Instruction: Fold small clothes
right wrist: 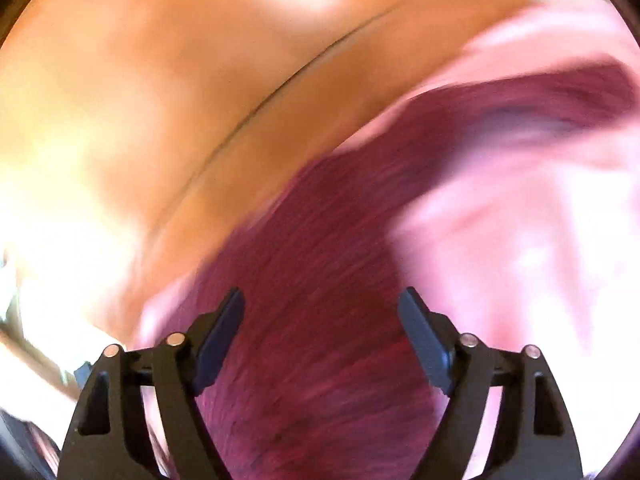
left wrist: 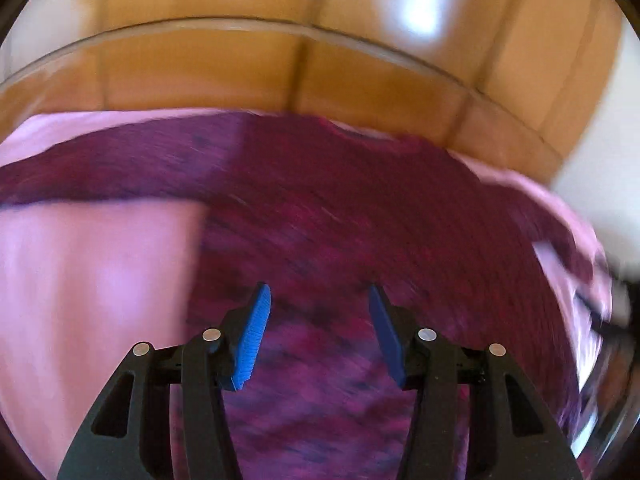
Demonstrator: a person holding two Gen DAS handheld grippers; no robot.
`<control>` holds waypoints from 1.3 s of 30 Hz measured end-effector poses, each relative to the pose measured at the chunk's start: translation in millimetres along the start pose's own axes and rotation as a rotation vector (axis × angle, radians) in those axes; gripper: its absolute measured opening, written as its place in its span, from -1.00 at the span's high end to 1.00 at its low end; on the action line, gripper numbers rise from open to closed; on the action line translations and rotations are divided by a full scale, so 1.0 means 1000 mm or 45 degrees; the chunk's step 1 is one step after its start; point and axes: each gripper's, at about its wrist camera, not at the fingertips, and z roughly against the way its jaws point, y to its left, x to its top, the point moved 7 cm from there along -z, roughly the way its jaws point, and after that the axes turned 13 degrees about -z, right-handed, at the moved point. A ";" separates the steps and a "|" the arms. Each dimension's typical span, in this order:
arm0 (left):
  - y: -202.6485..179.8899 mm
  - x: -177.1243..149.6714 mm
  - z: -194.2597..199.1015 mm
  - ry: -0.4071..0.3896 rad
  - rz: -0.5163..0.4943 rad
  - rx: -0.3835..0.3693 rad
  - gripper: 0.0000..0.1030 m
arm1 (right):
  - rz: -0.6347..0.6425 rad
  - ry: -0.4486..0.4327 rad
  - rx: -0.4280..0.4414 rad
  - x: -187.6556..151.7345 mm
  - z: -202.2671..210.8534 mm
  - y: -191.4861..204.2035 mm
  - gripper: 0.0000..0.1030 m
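A dark magenta knit garment (left wrist: 340,216) lies spread flat on a pale pink cloth (left wrist: 88,272), one sleeve stretching left. My left gripper (left wrist: 318,300) is open and empty, just above the garment's body. In the right wrist view the same garment (right wrist: 320,280) shows blurred, a sleeve running up to the right over the pink cloth (right wrist: 520,240). My right gripper (right wrist: 322,300) is open and empty above the garment's body. Both views are motion-blurred.
The pink cloth covers a table with a glass edge (left wrist: 240,26); beyond it lies an orange-brown tiled floor (left wrist: 200,72). In the right wrist view the floor (right wrist: 140,100) fills the upper left. Something dark and blurred (left wrist: 616,320) sits at the right edge.
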 end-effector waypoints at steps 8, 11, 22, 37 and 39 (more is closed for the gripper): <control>-0.008 -0.020 -0.013 0.035 0.024 -0.091 0.02 | -0.534 -0.294 -0.147 0.159 0.033 -0.145 -0.62; -0.006 -0.020 -0.017 0.026 0.035 -0.098 0.02 | -0.600 -0.273 -0.188 0.176 0.015 -0.164 -0.49; -0.006 -0.017 -0.017 0.010 0.026 -0.081 -0.04 | 0.243 -0.579 -0.675 0.254 0.039 -0.082 0.75; 0.002 -0.020 0.002 0.008 0.086 -0.097 -0.09 | 0.179 -0.338 -0.866 0.172 0.033 -0.152 -0.35; 0.009 -0.025 0.016 -0.002 0.094 -0.078 -0.09 | 0.224 -0.223 -0.749 0.145 0.019 -0.124 -0.35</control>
